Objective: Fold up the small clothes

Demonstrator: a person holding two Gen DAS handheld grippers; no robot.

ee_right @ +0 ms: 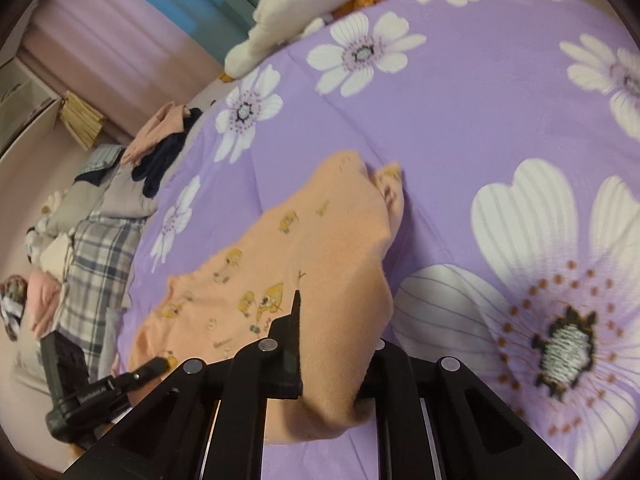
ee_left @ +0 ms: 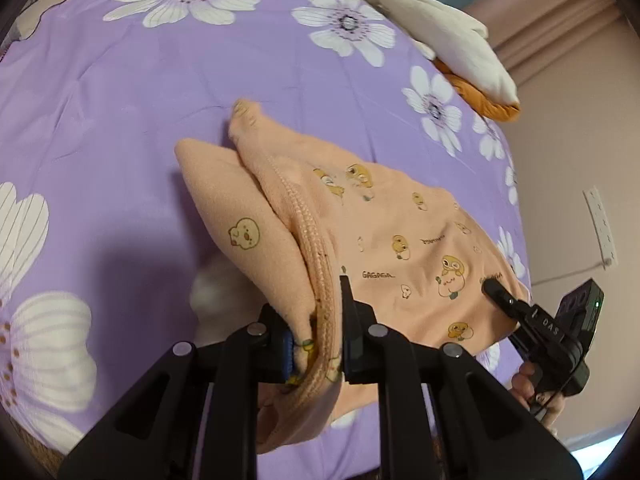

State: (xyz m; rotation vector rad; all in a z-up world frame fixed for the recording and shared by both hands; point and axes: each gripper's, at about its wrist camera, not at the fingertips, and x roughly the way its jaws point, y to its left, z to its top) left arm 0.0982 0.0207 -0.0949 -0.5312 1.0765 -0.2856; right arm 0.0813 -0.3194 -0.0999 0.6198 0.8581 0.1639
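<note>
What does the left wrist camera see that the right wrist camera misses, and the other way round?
Only the left wrist view shows the garment's ribbed waistband and a wall socket strip. Only the right wrist view shows a clothes pile at the bed's edge. Both show the peach garment on the purple flowered bedspread, each gripper shut on it, and the white and orange plush.

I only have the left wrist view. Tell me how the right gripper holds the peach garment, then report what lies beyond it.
Observer: The right gripper is shut on a fold of the peach cartoon-print fleece garment. The fabric drapes over one of its jaws and hides it.
Operator: Now the far side.
Observer: A loose pile of clothes, including grey-and-blue plaid fabric and a navy garment, sits at the edge of the purple floral bedspread.
</note>
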